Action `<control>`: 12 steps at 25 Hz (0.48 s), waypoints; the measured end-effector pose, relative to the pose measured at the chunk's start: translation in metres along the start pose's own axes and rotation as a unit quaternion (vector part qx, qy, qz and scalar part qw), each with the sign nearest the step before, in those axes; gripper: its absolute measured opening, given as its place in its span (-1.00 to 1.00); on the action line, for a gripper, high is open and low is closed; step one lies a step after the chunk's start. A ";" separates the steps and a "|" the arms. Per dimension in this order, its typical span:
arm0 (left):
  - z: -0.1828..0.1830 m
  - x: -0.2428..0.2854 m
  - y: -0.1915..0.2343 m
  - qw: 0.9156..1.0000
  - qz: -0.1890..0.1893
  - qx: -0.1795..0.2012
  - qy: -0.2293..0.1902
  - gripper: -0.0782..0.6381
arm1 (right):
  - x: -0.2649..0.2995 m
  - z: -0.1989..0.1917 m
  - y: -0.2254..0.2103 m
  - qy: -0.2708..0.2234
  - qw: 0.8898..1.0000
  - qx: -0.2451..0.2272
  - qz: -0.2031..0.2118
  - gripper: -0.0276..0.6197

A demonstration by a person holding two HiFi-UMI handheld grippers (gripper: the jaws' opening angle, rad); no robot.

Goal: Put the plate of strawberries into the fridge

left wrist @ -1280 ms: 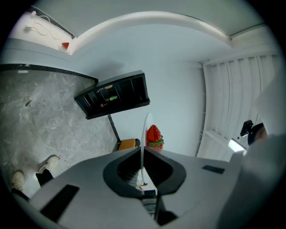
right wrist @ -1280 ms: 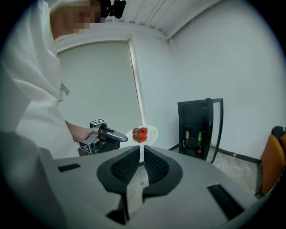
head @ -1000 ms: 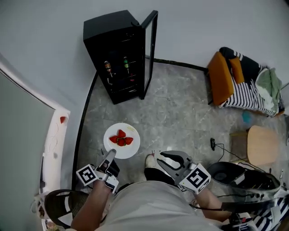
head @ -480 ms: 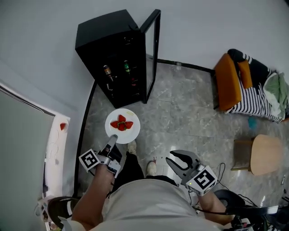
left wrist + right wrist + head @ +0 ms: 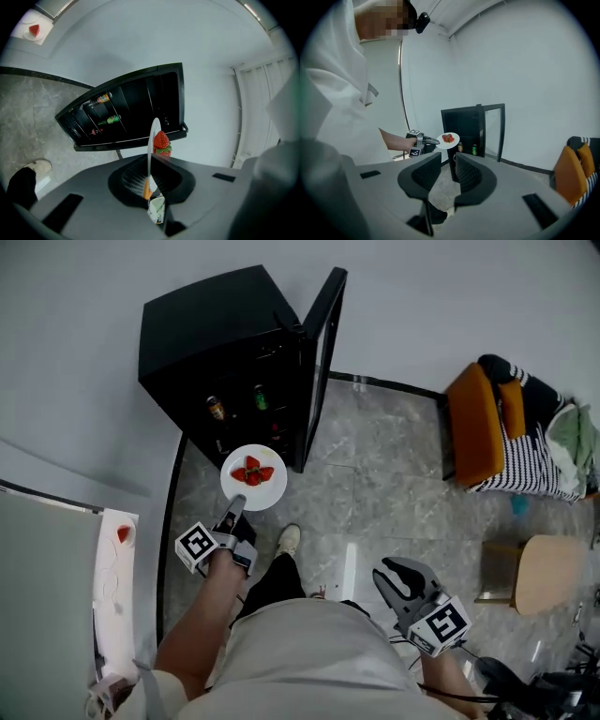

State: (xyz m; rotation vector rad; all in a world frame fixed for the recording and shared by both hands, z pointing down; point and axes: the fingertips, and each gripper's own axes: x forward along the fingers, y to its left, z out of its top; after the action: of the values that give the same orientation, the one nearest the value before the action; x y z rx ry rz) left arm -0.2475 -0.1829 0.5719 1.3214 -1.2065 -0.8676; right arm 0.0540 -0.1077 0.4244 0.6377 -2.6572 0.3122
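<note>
Head view, w/ both gripper views. The left gripper [image 5: 234, 512] is clenched on the near rim of a white plate [image 5: 270, 493]; in the left gripper view the plate [image 5: 153, 136] shows edge-on, pinched btwn the pads. Three or so strawberries [image 5: 251, 472] lie grouped at the plate's centre. The plate is held roughly level in the air, just in front of the open black fridge [image 5: 211, 329] and not inside it. From the right gripper view it sits at about the height of the fridge's [image 5: 464, 126] upper half, w/ the strawberries [image 5: 447, 138] on top.

The glass door [image 5: 321, 357] stands swung wide to the person's right. On the shelves inside are two bottles: one w/ an orange label [image 5: 217, 409] and one green [image 5: 259, 397]. Both also show in the left gripper view, orange [image 5: 101, 99] above green [image 5: 108, 120].

The right gripper [image 5: 398, 577] hangs low at the person's right side, well apart from the plate. Its jaws are released w/ a clear gap and nothing btwn them, as the right gripper view [image 5: 447, 161] confirms.

Surroundings: grey marbled floor [image 5: 375, 484]; an orange chair [image 5: 473, 423] w/ striped cloth [image 5: 530, 460] at the far right; a wooden stool [image 5: 544, 568] near it; the person's shoe [image 5: 288, 540] just behind the plate.
</note>
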 end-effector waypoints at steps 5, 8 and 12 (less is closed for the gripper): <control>0.065 0.071 0.032 1.000 0.023 0.005 -0.009 -0.73 | 0.044 0.029 -0.031 0.011 0.999 0.010 -0.033 -0.62; 0.097 0.110 0.053 0.999 0.040 0.012 -0.012 -0.73 | 0.062 0.034 -0.043 0.023 0.998 0.029 -0.050 -0.62; 0.129 0.154 0.080 0.998 0.064 -0.002 -0.020 -0.73 | 0.073 0.038 -0.060 0.028 0.994 0.061 -0.082 -0.62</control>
State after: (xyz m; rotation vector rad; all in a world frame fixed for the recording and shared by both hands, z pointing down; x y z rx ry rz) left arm -0.3516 -0.3533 0.6552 1.2153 -1.3051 -0.8060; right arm 0.0103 -0.1996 0.4277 0.8679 -2.5273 0.4407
